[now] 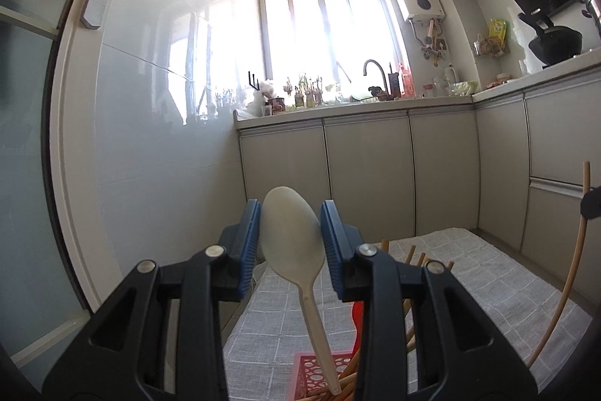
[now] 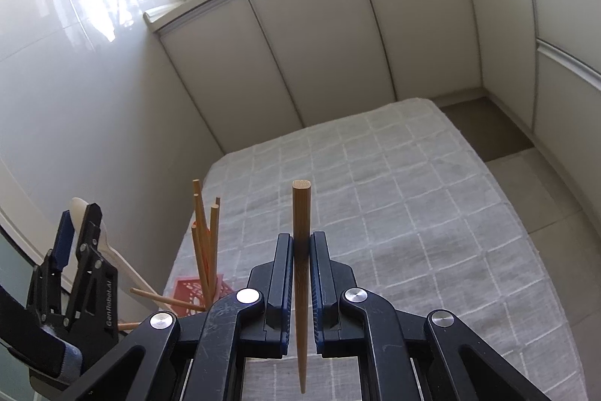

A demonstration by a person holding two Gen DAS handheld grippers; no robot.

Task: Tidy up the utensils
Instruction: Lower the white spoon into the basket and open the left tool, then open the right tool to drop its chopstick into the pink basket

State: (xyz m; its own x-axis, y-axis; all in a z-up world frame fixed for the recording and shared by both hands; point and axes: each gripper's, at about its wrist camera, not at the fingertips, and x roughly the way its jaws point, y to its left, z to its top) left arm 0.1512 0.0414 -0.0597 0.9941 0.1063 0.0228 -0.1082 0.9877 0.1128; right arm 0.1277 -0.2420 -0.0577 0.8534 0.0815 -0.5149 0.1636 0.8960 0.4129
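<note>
1. Left gripper [image 1: 290,224]: jaws part-spread and pinching the bowl of a white spoon [image 1: 291,235]. Blue pads press the bowl's two edges; handle slopes down and twd the camera, its tip over the red basket [image 1: 308,376]. Seen also in the right wrist view at lower left [image 2: 77,232], w/ the spoon's pale bowl showing above the pads.

2. Right gripper [image 2: 301,250]: jaws pressed nearly together on a single wooden chopstick [image 2: 301,213]. Stick stands approx. upright betw. the pads, blunt end up, tapered end hanging below the jaws, clear of the cloth.

3. Red basket, perforated: sits at the near-left edge of the table, on a grey checked cloth [image 2: 394,194]. In the left wrist view it lies directly below the left gripper, partly hidden by the frame.

4. Other chopsticks [image 2: 204,239]: a bundle stands in the basket, leaning slightly, tips up. One or two more stick out sideways to the left near the basket's rim; whether they rest in it or on it can't be told.

5. Table: most of the cloth beyond the basket is bare. Cabinets [image 2: 319,44] run behind and to the right.

6. Bkgd (left wrist view): bright window [image 1: 319,36], faucet [image 1: 375,70] and cluttered counter; dark wok [image 1: 556,44] at upper right.
</note>
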